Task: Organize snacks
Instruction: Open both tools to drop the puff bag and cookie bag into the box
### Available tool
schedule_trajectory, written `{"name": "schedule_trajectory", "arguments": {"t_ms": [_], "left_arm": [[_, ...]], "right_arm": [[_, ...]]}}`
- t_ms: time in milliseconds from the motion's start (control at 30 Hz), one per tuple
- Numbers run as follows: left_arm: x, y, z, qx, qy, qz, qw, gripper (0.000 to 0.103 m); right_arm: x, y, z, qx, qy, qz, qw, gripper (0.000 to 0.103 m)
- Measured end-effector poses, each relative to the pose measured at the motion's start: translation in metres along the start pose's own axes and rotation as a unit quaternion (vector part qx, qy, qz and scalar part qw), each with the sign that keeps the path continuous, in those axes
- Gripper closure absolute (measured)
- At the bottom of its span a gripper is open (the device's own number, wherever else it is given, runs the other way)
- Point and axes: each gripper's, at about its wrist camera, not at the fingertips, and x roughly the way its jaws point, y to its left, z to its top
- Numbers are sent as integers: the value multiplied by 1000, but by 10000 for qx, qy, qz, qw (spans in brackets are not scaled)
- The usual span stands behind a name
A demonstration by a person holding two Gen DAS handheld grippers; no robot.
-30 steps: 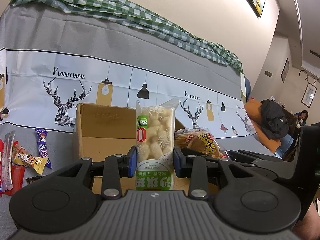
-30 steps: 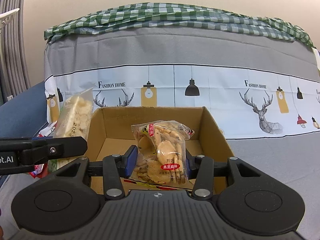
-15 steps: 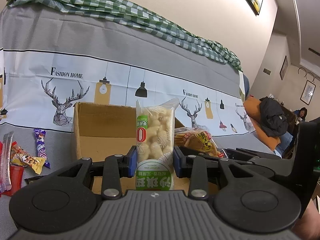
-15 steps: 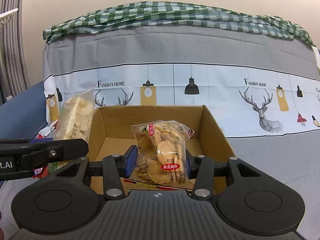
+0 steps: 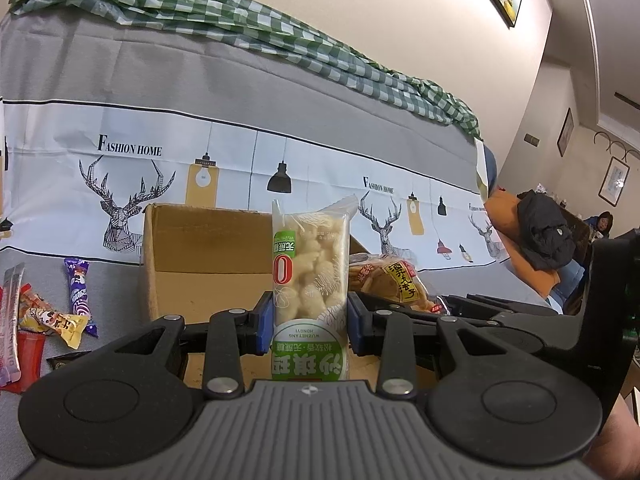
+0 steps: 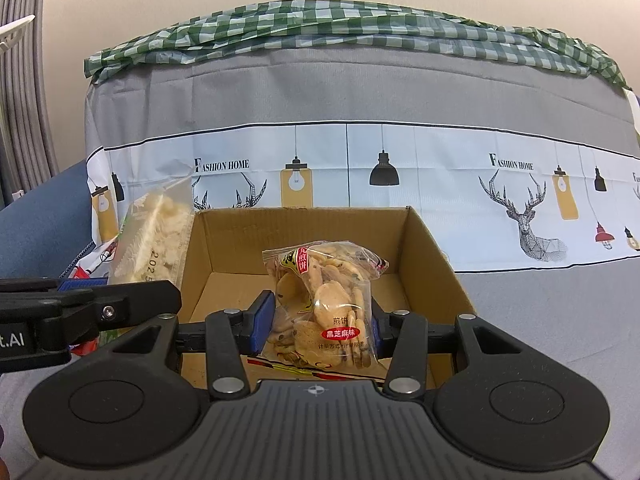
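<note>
While both tongs sit over the open brown cardboard box [image 6: 424,248], each is clenched on a snack pkt. Left tongs [image 5: 310,326] grip a tall clear-and-green packet of pale puffed snacks [image 5: 310,276], held upright w/ its print upside down, blue pads pressing both sides; it hangs in front of the box's near-left corner, above the rim. Right tongs [image 6: 316,328] clamp a clear plastic bag of round sesame crackers with a red label [image 6: 324,304], held over the box interior; bottom of the bag is near the box floor, can't tell if touching. A flat wrapper w/ red and yellow print [image 6: 304,366] lies on the box floor under it. In the left view, loose small snacks lie on the grey cloth surface left of the box: a purple wrapped candy bar [image 5: 78,292], a yellow printed sachet [image 5: 56,320], long pale stick sachets [image 5: 10,320]. Behind the box rises a grey cover w/ a white deer-and-lamp band [image 6: 400,168], topped by a green checked cloth [image 6: 360,28]. Far right in the left view, a black jacket [image 5: 544,236] is heaped on an orange seat.
</note>
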Motion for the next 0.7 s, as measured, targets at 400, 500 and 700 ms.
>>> {"name": "schedule_trajectory", "arguments": {"t_ms": [400,500,700], "left_arm": [[0,-2,0,50,-13,-30,10000,63],[0,-2,0,48,-12,-32,10000,63],[-1,-3,0,62,-23,-40,10000,63]], "right_arm": [[0,0,-1,-35,-12,21,10000,56],[1,0,-1,-33,1,16,10000,56],[1,0,-1,-41,-3,34,10000,56]]}}
